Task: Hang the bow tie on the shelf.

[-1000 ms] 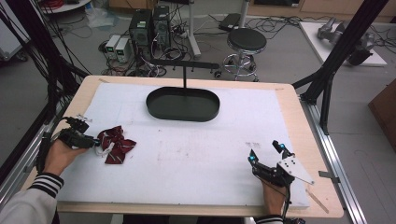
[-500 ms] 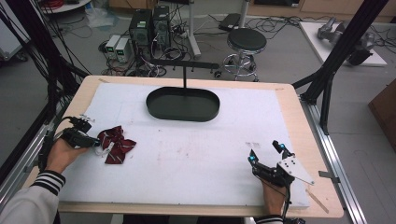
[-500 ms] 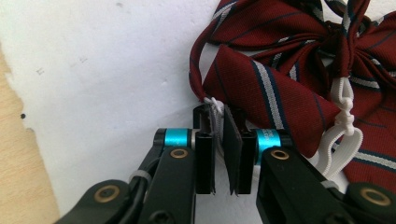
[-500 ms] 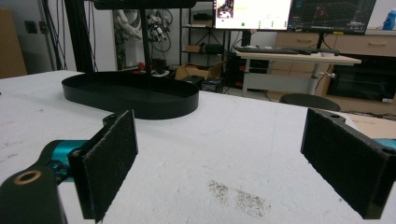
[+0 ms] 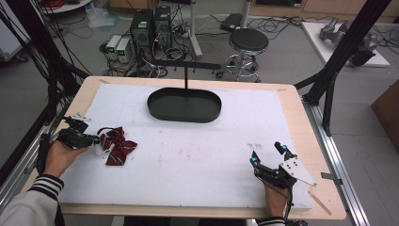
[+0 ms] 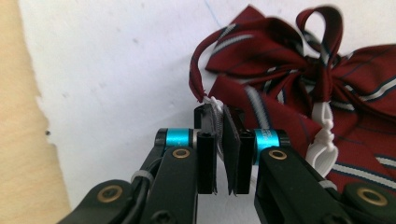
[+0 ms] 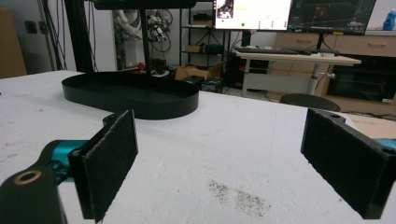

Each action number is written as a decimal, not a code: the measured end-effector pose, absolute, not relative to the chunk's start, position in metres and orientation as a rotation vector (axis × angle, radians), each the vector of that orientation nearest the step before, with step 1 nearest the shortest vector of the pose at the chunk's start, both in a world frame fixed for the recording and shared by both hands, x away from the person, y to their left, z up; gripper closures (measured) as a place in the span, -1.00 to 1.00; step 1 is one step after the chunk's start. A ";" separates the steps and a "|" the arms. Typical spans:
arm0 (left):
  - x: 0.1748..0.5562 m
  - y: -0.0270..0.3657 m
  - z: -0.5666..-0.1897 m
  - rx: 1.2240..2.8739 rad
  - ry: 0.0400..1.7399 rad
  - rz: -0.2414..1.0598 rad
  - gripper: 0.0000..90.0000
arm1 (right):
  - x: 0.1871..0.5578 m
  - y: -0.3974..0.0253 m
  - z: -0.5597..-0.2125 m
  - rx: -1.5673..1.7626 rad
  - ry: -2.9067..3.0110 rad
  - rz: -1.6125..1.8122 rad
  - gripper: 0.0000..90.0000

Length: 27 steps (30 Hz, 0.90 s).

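Clearly the bow [image 6: 299, 88] is light, limp cloth; the left tongs [image 6: 218, 140] pinch its white elastic [image 6: 212, 105], a thin, slippery hold. The right tongs [image 7: 224, 163] gape empty over the worktop [image 5: 197, 155].

Illumination is even and diffuse, apparently from overhead; all views are bright. The white mat [image 5: 197, 155] shows no hard shadows or glare; the black tray [image 5: 184, 104] near its far edge casts only a faint one. The high view is soft and low in detail. In the left gripper view the bow tie [image 6: 299, 88] is moderately sharp. In the right gripper view the near pads [image 7: 109, 163] are slightly blurred and the monitor [image 7: 252, 13] is overexposed.
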<state>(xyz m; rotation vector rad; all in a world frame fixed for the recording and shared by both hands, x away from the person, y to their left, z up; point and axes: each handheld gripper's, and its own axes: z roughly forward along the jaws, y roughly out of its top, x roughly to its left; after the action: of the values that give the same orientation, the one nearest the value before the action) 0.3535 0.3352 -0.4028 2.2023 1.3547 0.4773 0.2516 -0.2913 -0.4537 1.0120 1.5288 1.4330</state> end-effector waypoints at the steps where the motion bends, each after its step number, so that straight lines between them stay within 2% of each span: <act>1: 0.353 0.335 -0.402 2.195 1.344 0.483 0.86 | 0.252 -0.291 -0.454 1.011 1.528 1.433 -0.78; 12: 0.346 0.335 -0.390 2.097 1.265 0.584 0.86 | 0.252 -0.291 -0.454 1.010 1.529 1.432 -0.78; 27: 0.340 0.319 -0.361 1.911 1.076 0.803 0.86 | 0.252 -0.291 -0.454 1.011 1.528 1.432 -0.78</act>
<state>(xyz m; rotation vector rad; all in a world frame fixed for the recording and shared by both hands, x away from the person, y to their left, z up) 0.3397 0.3187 -0.3614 1.9113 1.0756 0.8035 0.2516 -0.2914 -0.4537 1.0115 1.5277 1.4319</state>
